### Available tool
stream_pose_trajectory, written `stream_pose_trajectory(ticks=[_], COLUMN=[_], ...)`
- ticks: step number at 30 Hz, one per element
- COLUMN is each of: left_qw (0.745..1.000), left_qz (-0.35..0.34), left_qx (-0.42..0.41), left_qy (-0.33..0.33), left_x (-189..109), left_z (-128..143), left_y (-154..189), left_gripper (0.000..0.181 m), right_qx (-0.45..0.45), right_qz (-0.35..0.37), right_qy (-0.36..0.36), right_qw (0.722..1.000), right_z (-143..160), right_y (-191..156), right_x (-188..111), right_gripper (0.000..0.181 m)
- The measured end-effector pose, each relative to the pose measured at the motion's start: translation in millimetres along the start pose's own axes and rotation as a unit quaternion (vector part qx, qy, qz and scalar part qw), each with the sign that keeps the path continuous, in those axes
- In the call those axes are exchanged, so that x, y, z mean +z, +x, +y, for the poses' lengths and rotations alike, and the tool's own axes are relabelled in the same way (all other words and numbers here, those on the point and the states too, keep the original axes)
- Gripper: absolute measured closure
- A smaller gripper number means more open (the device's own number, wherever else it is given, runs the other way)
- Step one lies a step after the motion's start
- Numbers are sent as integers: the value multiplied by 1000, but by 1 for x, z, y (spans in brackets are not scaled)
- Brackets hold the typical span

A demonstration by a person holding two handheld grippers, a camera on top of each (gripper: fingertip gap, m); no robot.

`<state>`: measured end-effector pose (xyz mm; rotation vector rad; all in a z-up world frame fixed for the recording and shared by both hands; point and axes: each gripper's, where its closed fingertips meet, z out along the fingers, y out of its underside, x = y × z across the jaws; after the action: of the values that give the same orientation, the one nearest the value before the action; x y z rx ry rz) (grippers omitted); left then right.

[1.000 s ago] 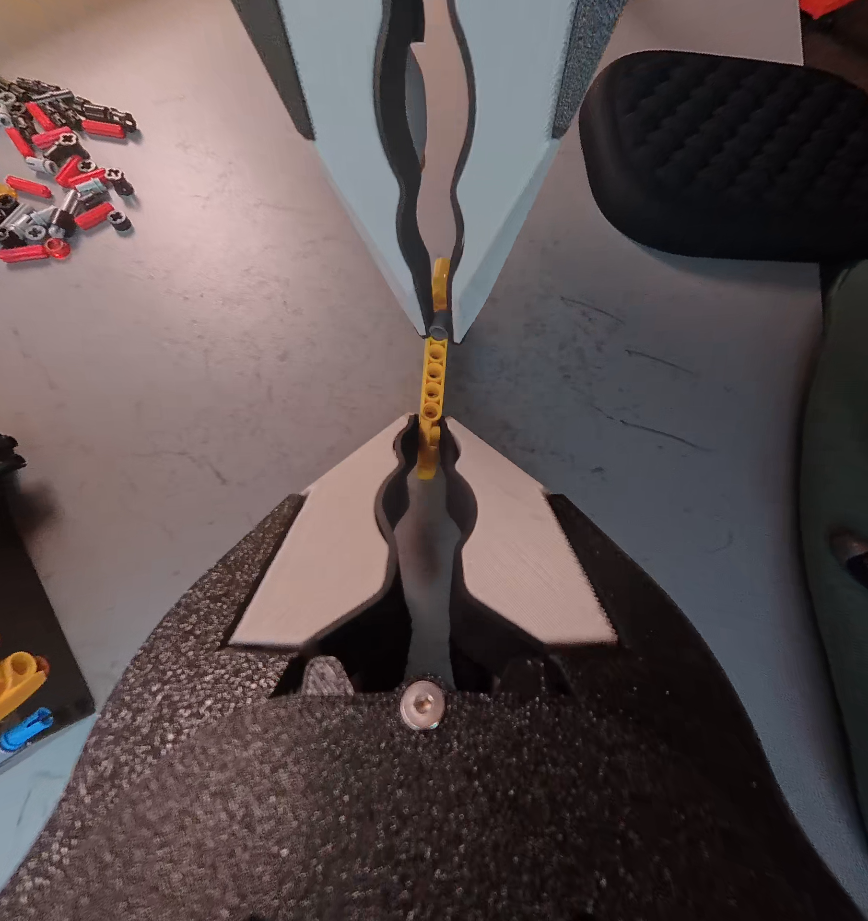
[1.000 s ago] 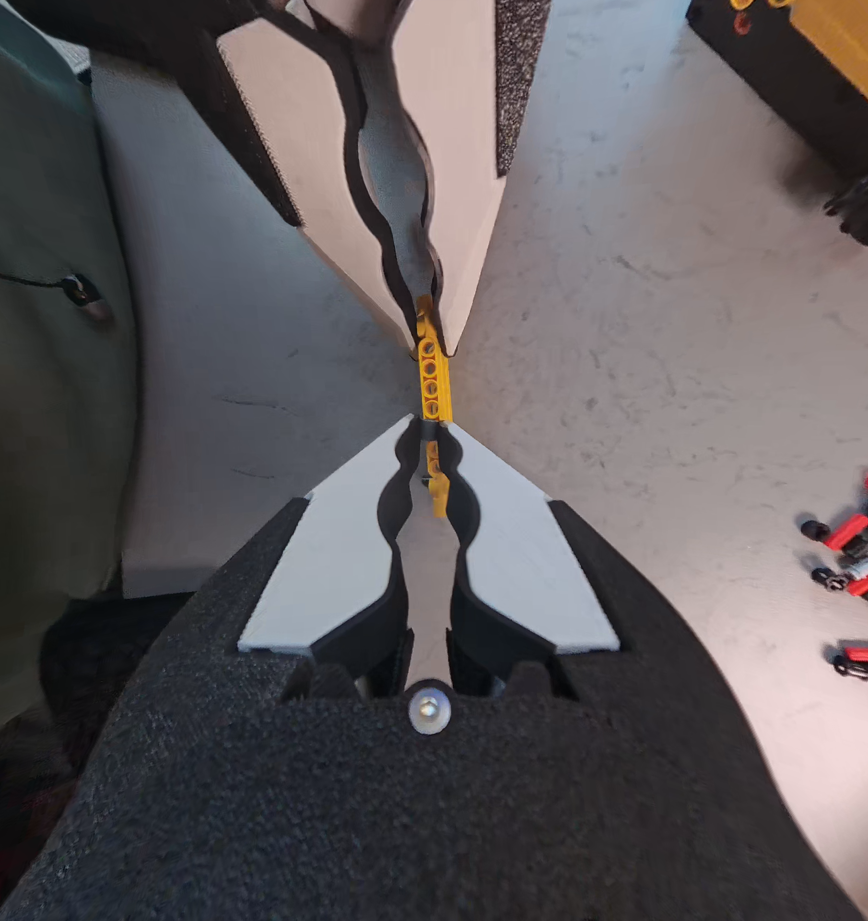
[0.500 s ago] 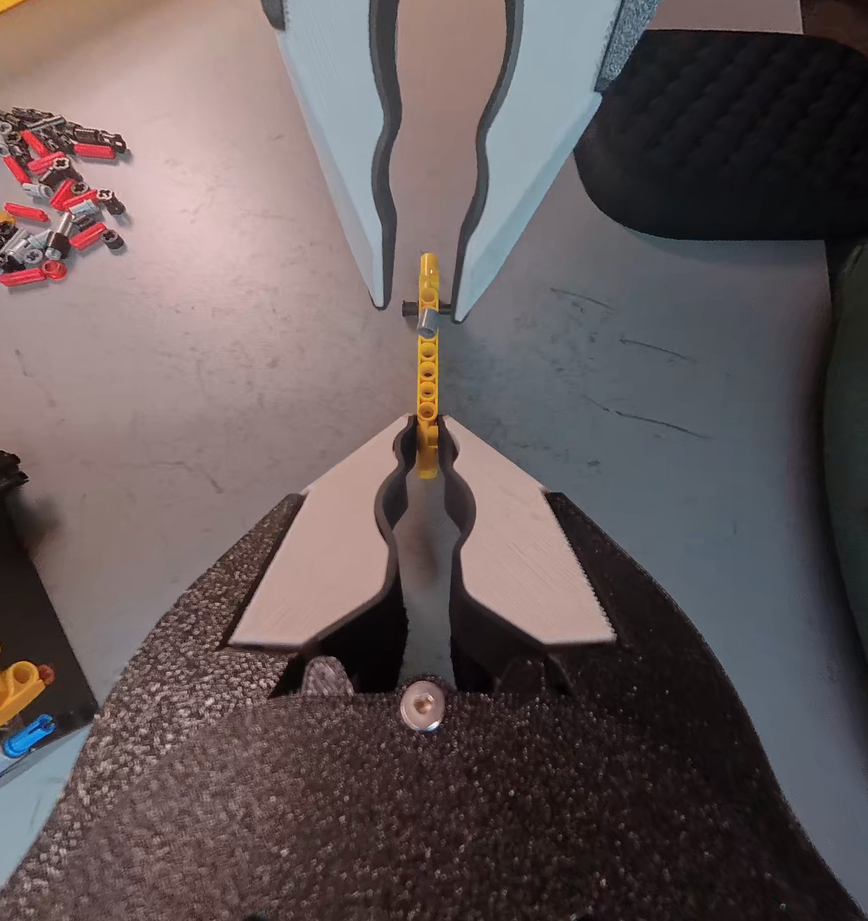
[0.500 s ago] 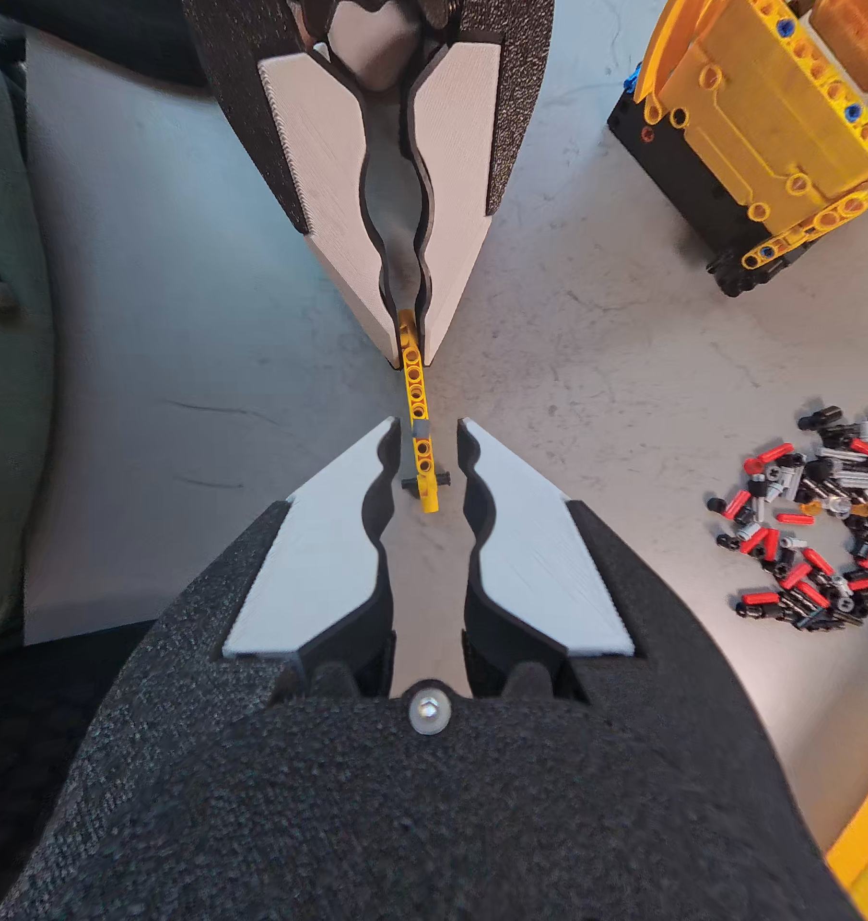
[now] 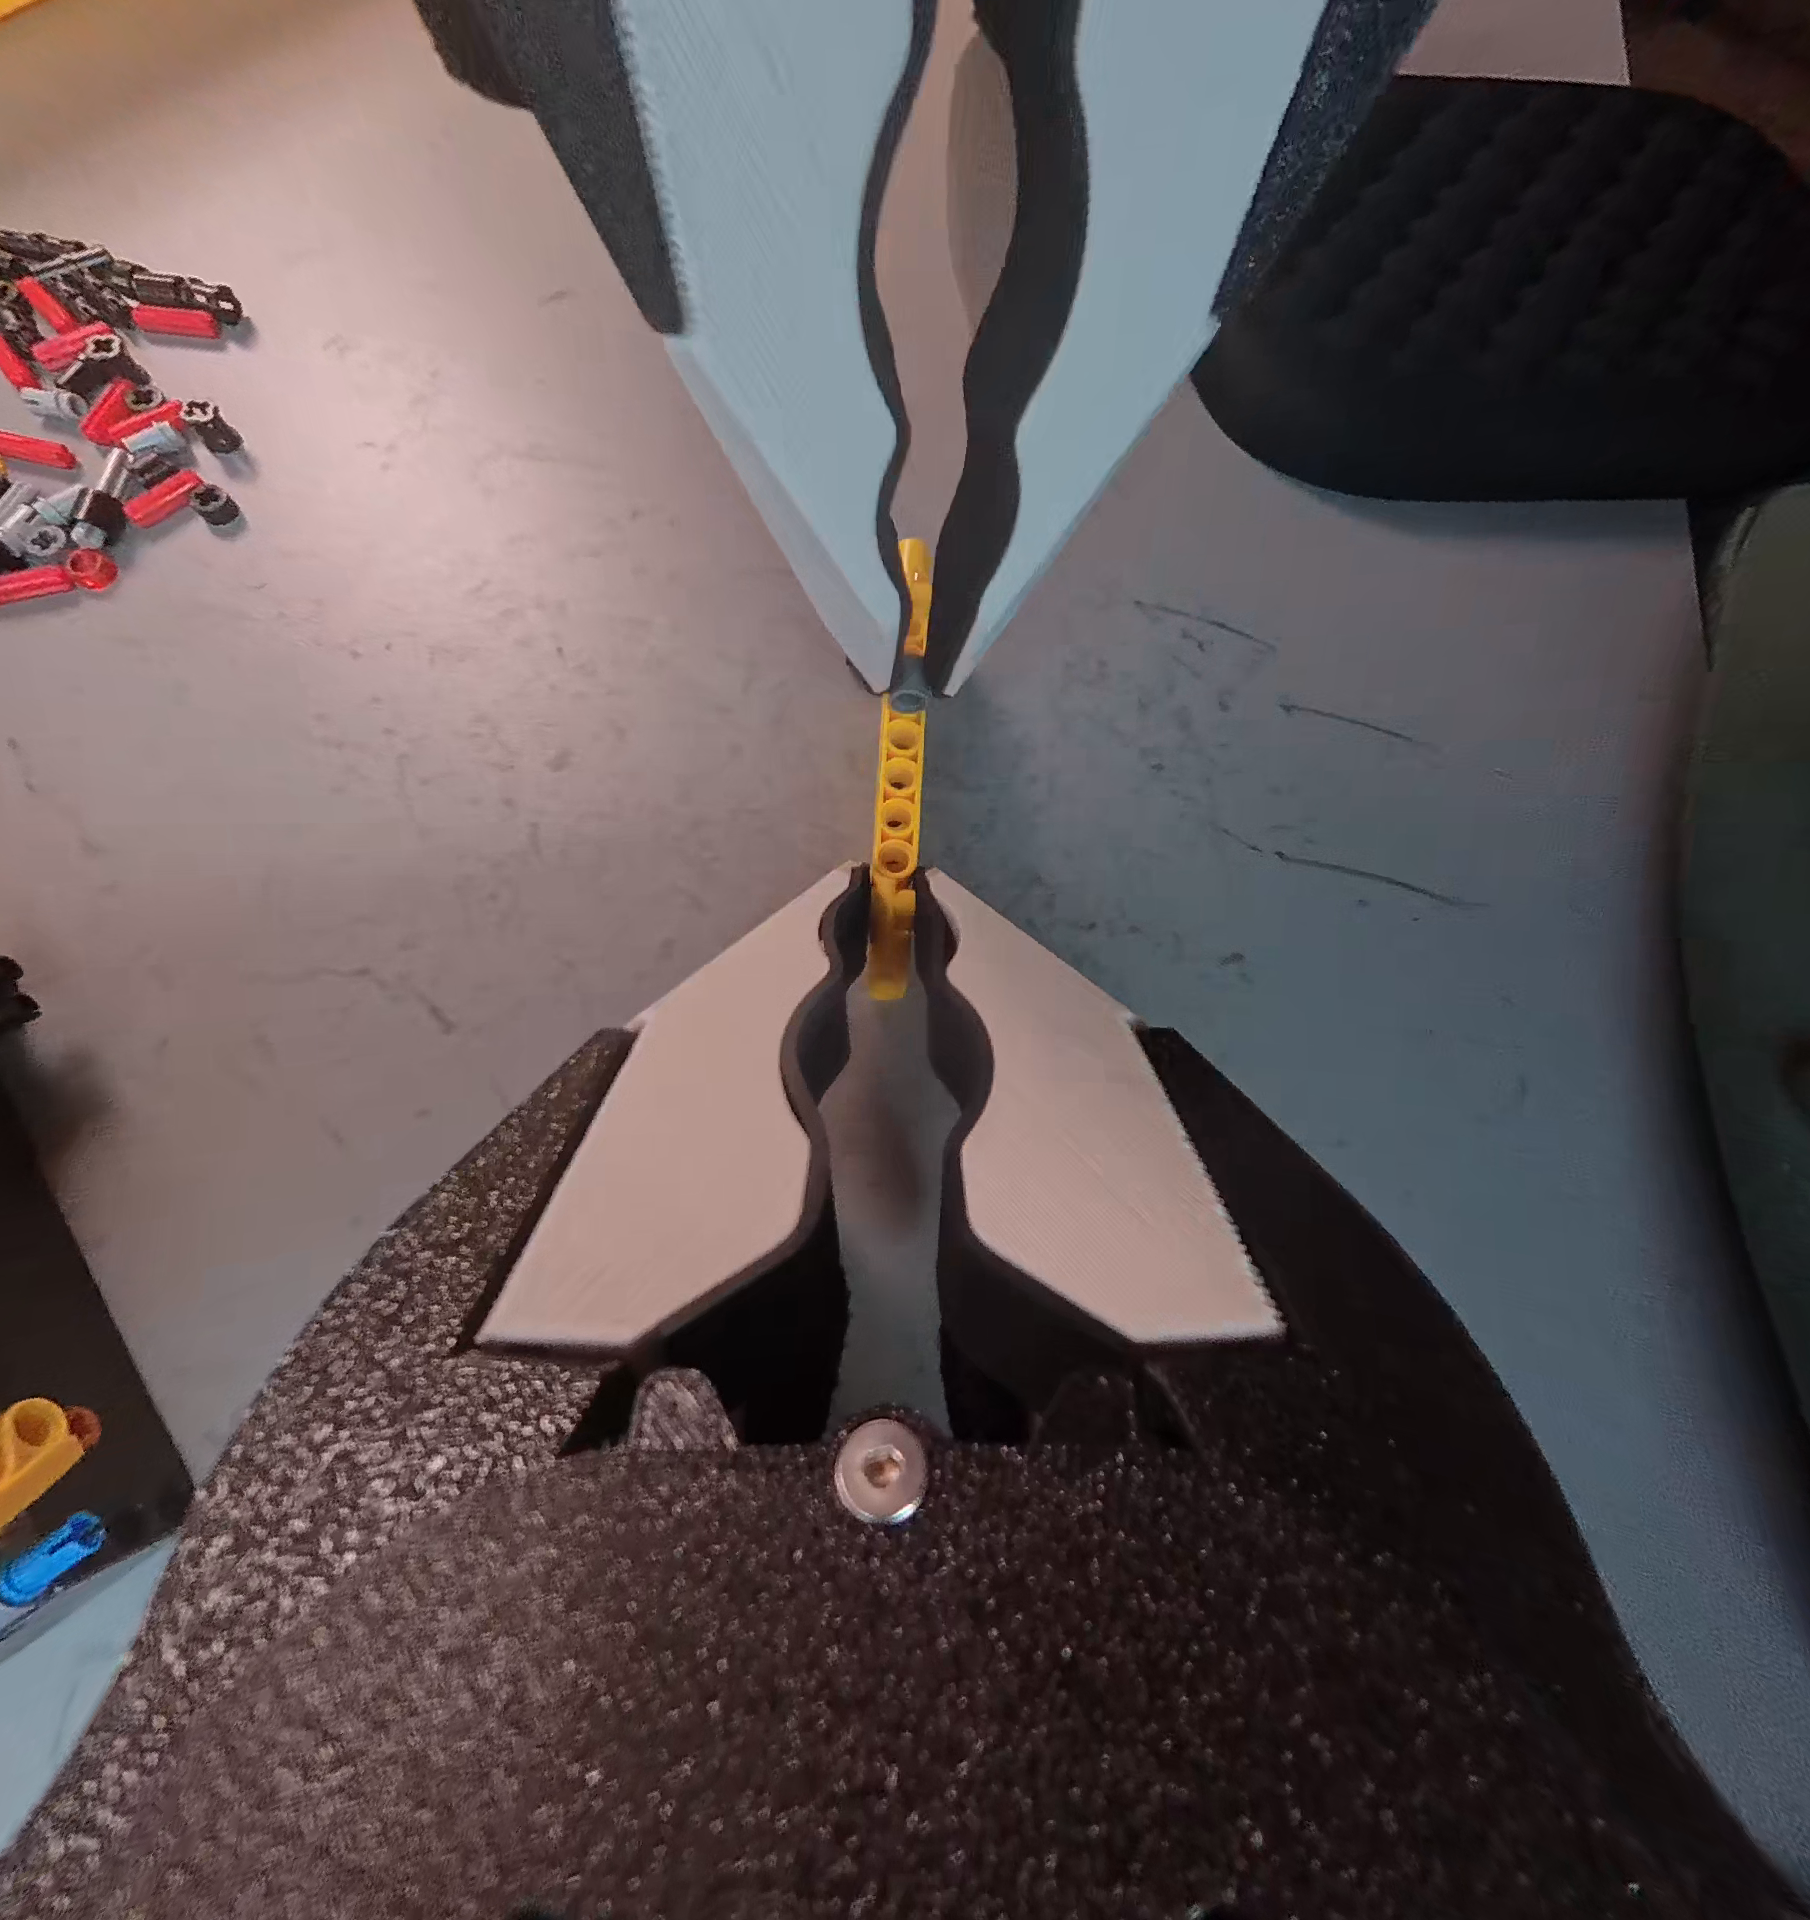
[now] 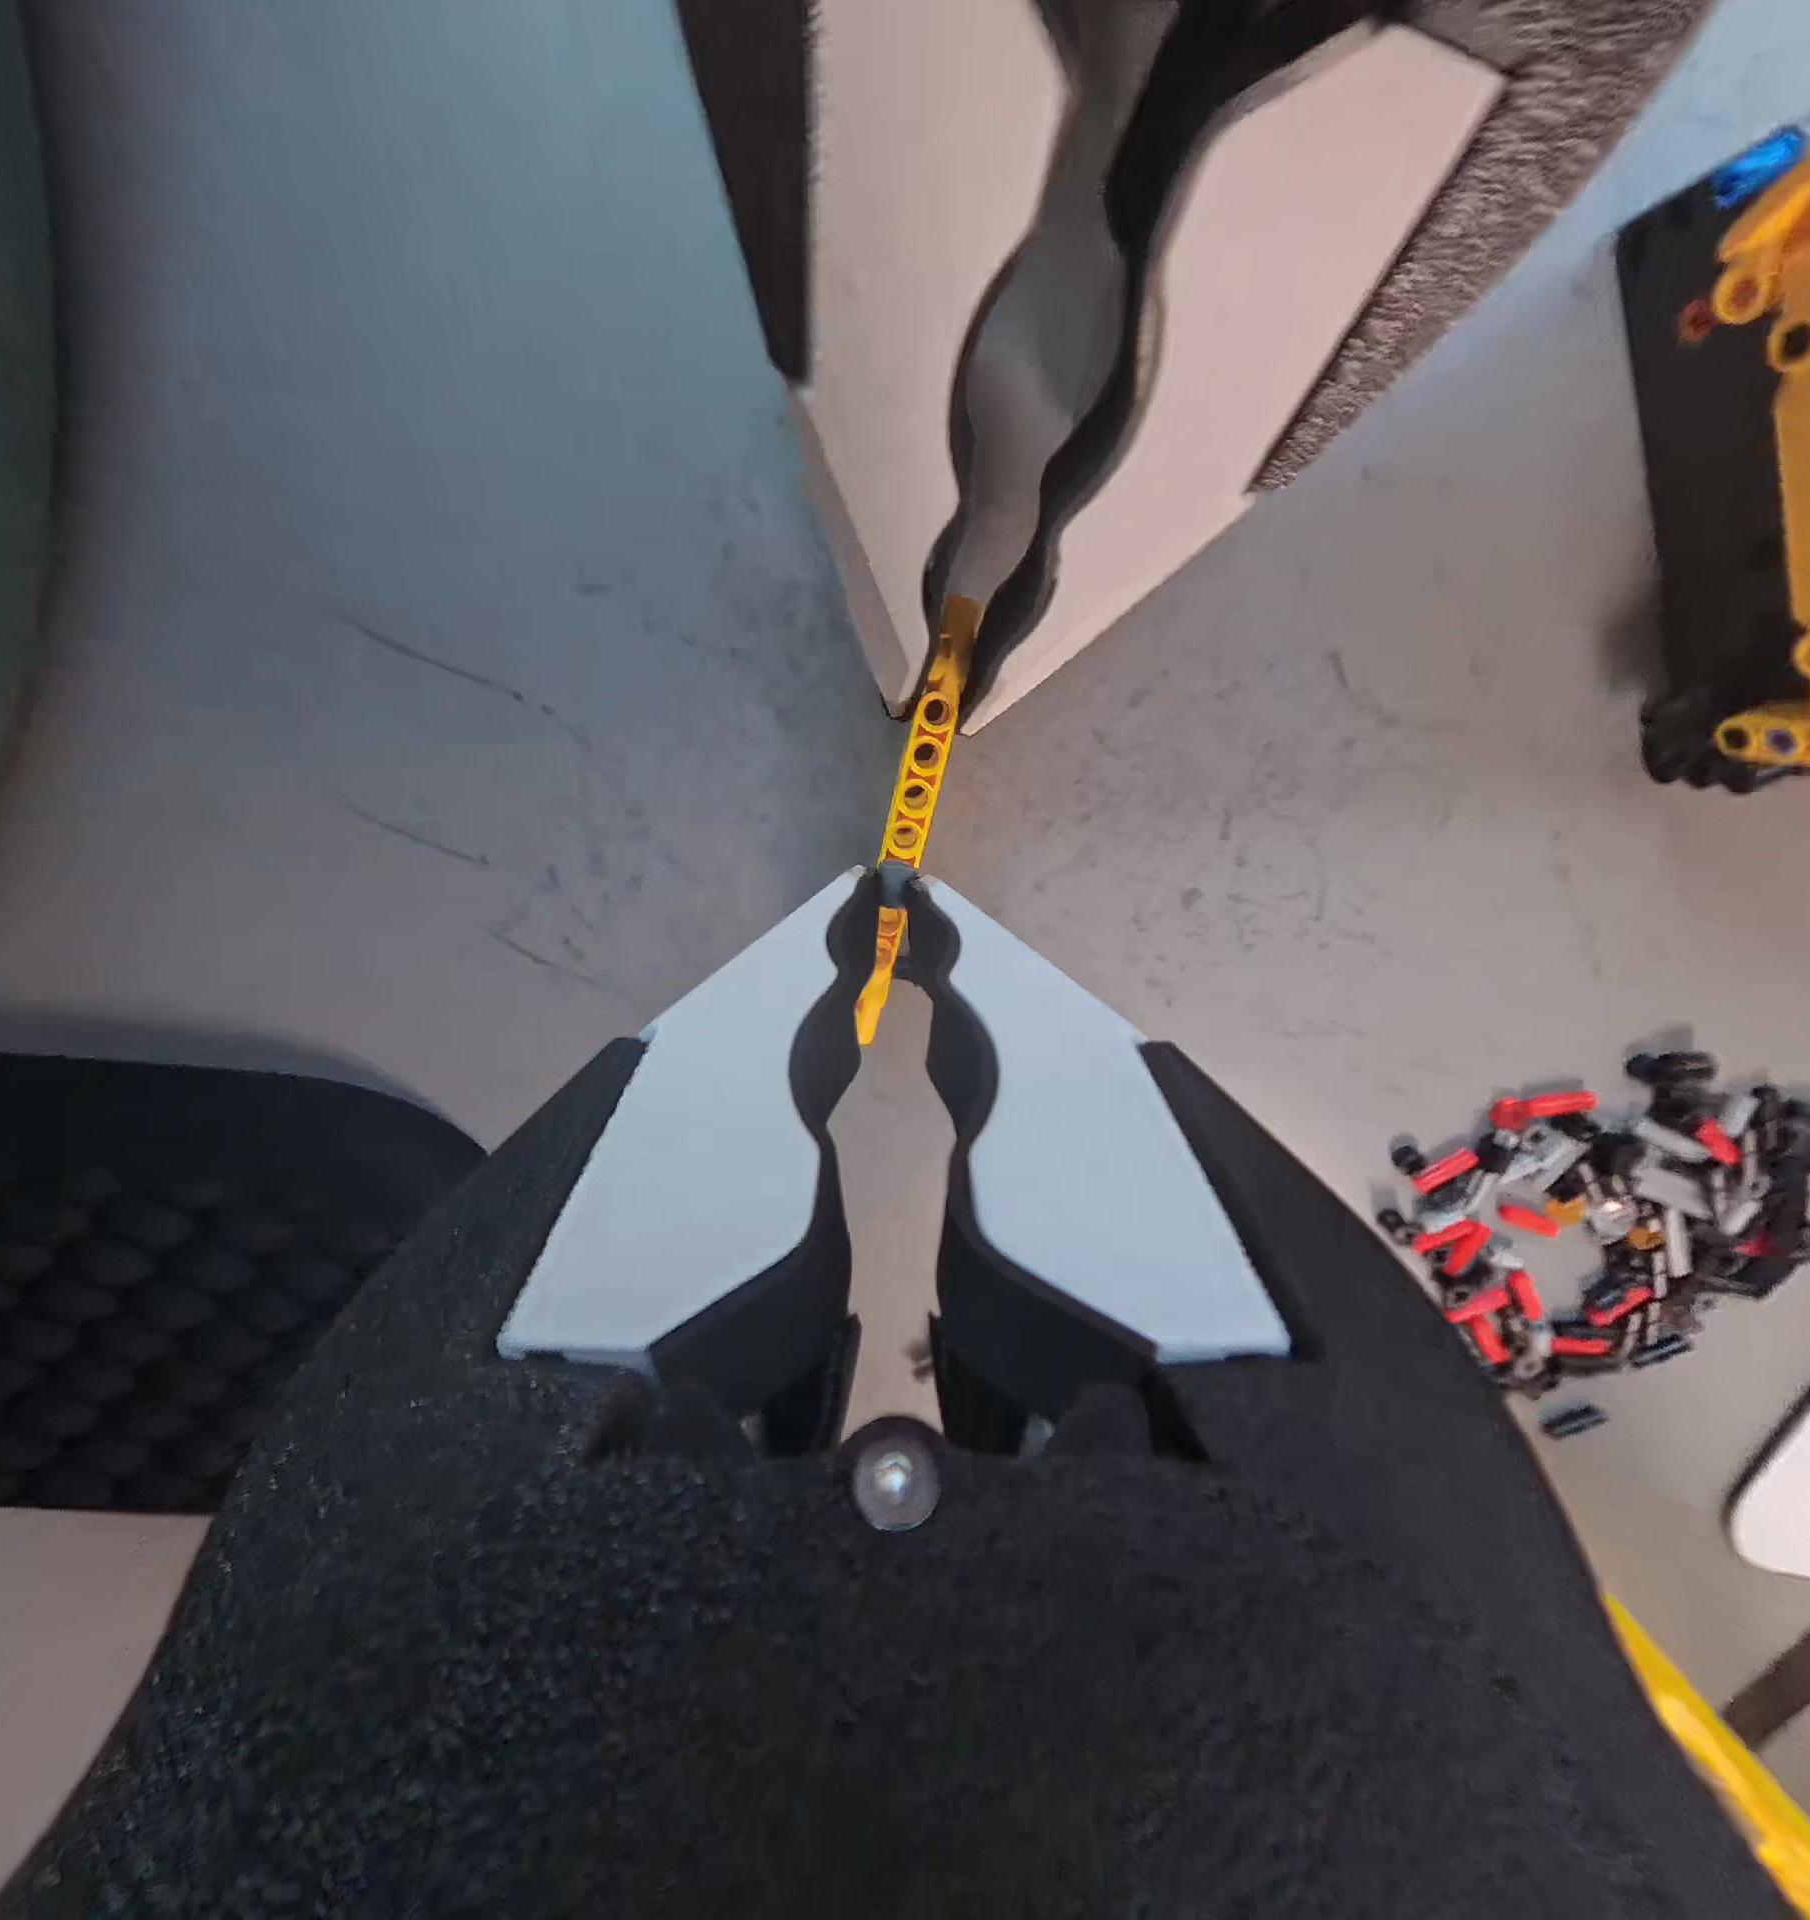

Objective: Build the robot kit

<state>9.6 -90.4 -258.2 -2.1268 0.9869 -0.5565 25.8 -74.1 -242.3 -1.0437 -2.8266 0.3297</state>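
Surface: scuffed grey table [image 5: 381,790], black cushion [image 5: 1566,291] at its edge.
Beam: yellow holed beam [image 5: 899,790] held above the table, spanning both grippers.
Left gripper [image 5: 893,883]: clamped on the beam's near end.
Right gripper [image 6: 888,881]: pinched on the far end, at a grey pin [image 6: 893,881].
Nearby: pile of red, black, grey pins [image 5: 70,416]; yellow-black model [image 6: 1774,436].

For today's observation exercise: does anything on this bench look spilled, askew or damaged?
Nothing looks broken. The small red, black and grey pins lie in a loose scattered heap on the table, which bears dark scuff marks. The yellow beam is clamped straight between both grippers.
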Motion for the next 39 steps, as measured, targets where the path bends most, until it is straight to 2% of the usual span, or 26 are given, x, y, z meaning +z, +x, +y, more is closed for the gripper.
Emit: stream_pose_trajectory(ticks=[3, 5, 7, 9, 12, 16, 19, 24, 26, 30, 34, 39], left_qw=[1000, 1000, 1000, 1000, 1000, 1000, 1000, 1000, 1000, 999, 995, 992], left_qz=[15, 13, 8, 4, 3, 0, -7, -11, -12, -5, -11, -15], left_qx=[-6, -2, 0, 0, 2, 8, 21, 25, 28, 22, -7, -28], left_qy=[4, 4, 4, 5, 4, -2, -15, -8, -6, 36, 97, 125], left_x=[0, 0, -1, -1, -1, 0, 2, 1, -1, -11, -25, -30], left_z=[0, 0, 1, 1, 1, 3, 6, 5, 5, -5, -21, -27], left_y=[0, 0, 0, -1, -1, -1, -1, -1, -2, -3, -11, -17], left_gripper=[174, 174, 174, 174, 174, 174, 174, 172, 164, 149, 148, 154], right_qx=[-73, -65, -31, 41, 128, 197, 250, 303, 321, 340, 392, 427], right_qz=[-7, -25, -25, -12, 11, 72, 121, 188, 215, 268, 233, 227], right_qy=[-45, -48, -25, 25, 107, 202, 267, 323, 344, 327, 280, 243], right_qw=[996, 996, 999, 999, 986, 957, 923, 877, 856, 840, 845, 841], right_z=[-2, -1, -2, -2, -3, 7, 22, 53, 63, 95, 121, 138], right_y=[-1, -1, 0, 3, 3, 2, 4, 6, 9, 11, 1, 8], right_x=[2, 2, 1, -1, -10, -26, -38, -46, -52, -55, -40, -30], right_gripper=[177, 177, 176, 175, 163, 155, 153, 154, 154, 159, 162, 162])
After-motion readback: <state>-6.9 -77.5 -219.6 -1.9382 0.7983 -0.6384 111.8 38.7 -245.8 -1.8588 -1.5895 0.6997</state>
